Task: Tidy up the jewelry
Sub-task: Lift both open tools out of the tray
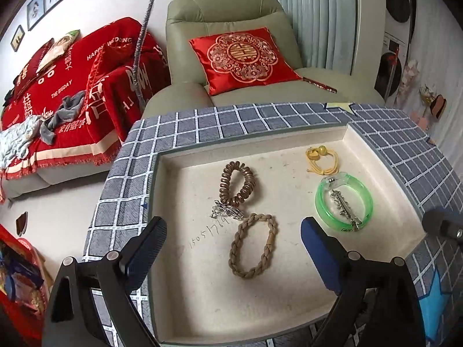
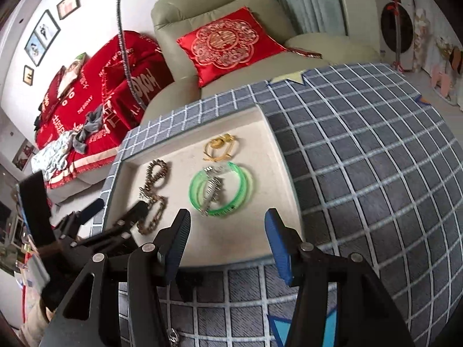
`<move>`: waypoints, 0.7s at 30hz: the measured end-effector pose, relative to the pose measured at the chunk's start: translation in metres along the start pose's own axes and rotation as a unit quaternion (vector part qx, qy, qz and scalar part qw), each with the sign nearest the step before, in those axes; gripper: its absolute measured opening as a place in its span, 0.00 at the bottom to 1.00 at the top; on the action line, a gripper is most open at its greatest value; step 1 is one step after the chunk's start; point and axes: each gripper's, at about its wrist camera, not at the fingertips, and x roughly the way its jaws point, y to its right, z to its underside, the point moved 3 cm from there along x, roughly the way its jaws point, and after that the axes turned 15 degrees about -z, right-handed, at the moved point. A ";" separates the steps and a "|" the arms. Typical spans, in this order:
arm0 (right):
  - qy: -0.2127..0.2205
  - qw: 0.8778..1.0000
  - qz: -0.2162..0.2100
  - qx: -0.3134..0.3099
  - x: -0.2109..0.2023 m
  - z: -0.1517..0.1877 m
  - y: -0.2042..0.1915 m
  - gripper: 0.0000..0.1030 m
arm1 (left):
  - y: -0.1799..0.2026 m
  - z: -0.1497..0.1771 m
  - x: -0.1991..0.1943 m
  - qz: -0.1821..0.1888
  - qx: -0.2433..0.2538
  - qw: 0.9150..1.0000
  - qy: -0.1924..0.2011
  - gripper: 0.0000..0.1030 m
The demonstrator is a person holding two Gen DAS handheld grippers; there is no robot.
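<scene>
Five pieces lie in the shallow tray (image 1: 185, 303); the braided bracelet (image 1: 253, 245) sits between the left gripper (image 1: 233, 241), jaws wide apart and clear of it. Sorting seems underway; next likely calls for a grasp. Right gripper (image 2: 227, 235), tilted down, jaws apart and empty, faces the green bangle (image 2: 221, 188).

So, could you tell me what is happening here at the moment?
A person is sorting jewelry in a shallow cream tray on a checked cloth, with a handheld gripper in each hand. The left gripper hangs open over a braided tan bracelet without touching it. The right gripper is also open and empty, near a green bangle with a silver hair clip lying inside it. A brown coil hair tie and a yellow cord bracelet also lie in the tray.
</scene>
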 end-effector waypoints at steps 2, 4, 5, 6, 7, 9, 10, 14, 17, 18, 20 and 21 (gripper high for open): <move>0.000 1.000 -0.001 0.003 -0.004 0.005 0.001 0.56 | -0.004 0.001 -0.006 -0.002 0.000 1.000 0.009 1.00; -0.002 1.000 0.000 0.000 -0.009 0.010 0.001 0.63 | -0.009 0.002 -0.016 -0.007 -0.002 1.000 0.021 1.00; -0.002 1.000 0.000 -0.001 -0.011 0.011 0.000 0.69 | -0.011 0.003 -0.021 -0.005 -0.003 1.000 0.025 1.00; -0.001 1.000 -0.002 -0.002 -0.013 0.014 -0.001 0.81 | -0.013 0.005 -0.026 -0.001 -0.005 1.000 0.028 1.00; 0.003 1.000 -0.004 -0.003 -0.017 0.016 -0.002 0.82 | -0.016 0.007 -0.030 0.003 -0.005 1.000 0.028 1.00; 0.013 1.000 -0.009 -0.005 -0.026 0.021 -0.004 0.82 | -0.019 0.012 -0.038 0.009 -0.002 1.000 0.027 1.00; 0.015 1.000 -0.010 -0.006 -0.029 0.023 -0.005 0.83 | -0.020 0.015 -0.041 0.011 0.001 1.000 0.026 1.00; 0.010 1.000 -0.014 -0.015 -0.042 0.035 -0.011 0.83 | -0.025 0.033 -0.058 0.023 0.001 1.000 0.021 1.00; 0.002 1.000 -0.014 -0.020 -0.053 0.048 -0.014 0.83 | -0.025 0.046 -0.066 0.033 0.006 0.999 0.016 1.00; -0.003 1.000 -0.014 -0.019 -0.055 0.054 -0.015 0.83 | -0.024 0.052 -0.067 0.036 0.009 0.999 0.011 1.00; -0.013 1.000 -0.013 -0.017 -0.059 0.064 -0.013 0.83 | -0.021 0.065 -0.070 0.046 0.015 0.999 0.000 1.00; -0.017 1.000 -0.013 -0.015 -0.062 0.071 -0.013 0.83 | -0.019 0.071 -0.071 0.055 0.021 0.998 -0.007 1.00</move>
